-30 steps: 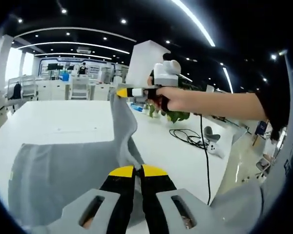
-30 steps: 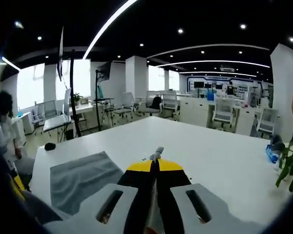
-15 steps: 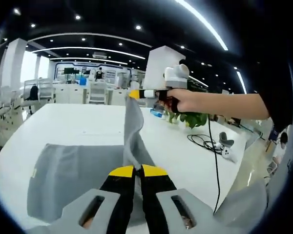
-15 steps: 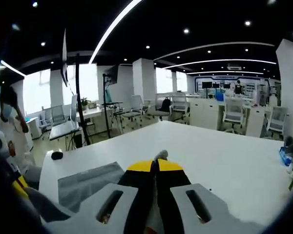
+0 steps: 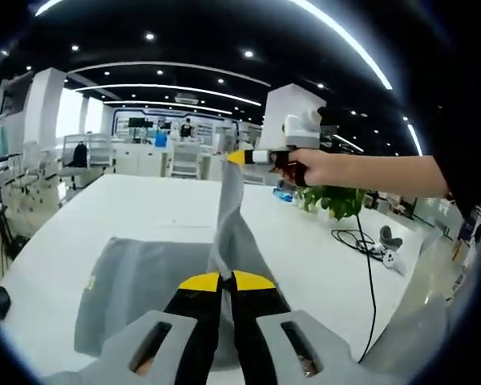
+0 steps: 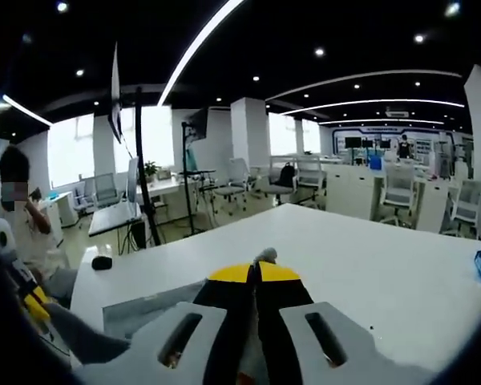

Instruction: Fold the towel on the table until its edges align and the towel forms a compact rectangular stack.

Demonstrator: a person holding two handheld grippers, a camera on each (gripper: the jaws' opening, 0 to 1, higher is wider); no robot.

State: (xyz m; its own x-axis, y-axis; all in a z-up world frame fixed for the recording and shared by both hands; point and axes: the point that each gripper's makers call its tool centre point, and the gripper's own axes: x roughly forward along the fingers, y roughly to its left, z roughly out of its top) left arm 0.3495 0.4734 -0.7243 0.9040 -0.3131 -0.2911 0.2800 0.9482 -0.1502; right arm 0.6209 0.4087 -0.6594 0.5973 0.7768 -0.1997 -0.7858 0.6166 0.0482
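**Both claws pinching the towel, one edge lifted off the surface**

My left claw (image 5: 220, 281) has its yellow-tipped jaws pressed together on a fold of the grey towel (image 5: 144, 281), which rises straight out from between them. From there the cloth runs up as a taut, narrowing strip to my right claw (image 5: 239, 156), held well ahead of the left one and above the surface by my right hand (image 5: 305, 166). The rest of the towel lies flat on the white surface (image 5: 120, 208), spreading out left of my left claw. On its left edge there is a small yellowish tag (image 5: 90, 282); I cannot read any writing on it.

In the right gripper view, my right claw (image 6: 255, 273) is likewise pressed shut, with a small grey tuft of towel (image 6: 264, 256) poking out at the tips. Below and left of it, a flat grey piece of the same cloth lies on the surface (image 6: 369, 265).

The surface is a long white table in an open office with a dark ceiling, curved light strips and spot lamps. Right of my right claw, a potted plant (image 5: 337, 200) stands on it, and a black cable (image 5: 367, 241) trails toward what looks like a white controller (image 5: 394, 261), though that is too small to be sure. Left of the surface, in the right gripper view, a dark mouse-like object (image 6: 102, 262) lies near its corner, a seated person (image 6: 20, 216) is beyond it, and black stands (image 6: 144, 168) and office chairs (image 6: 239, 178) fill the room behind.
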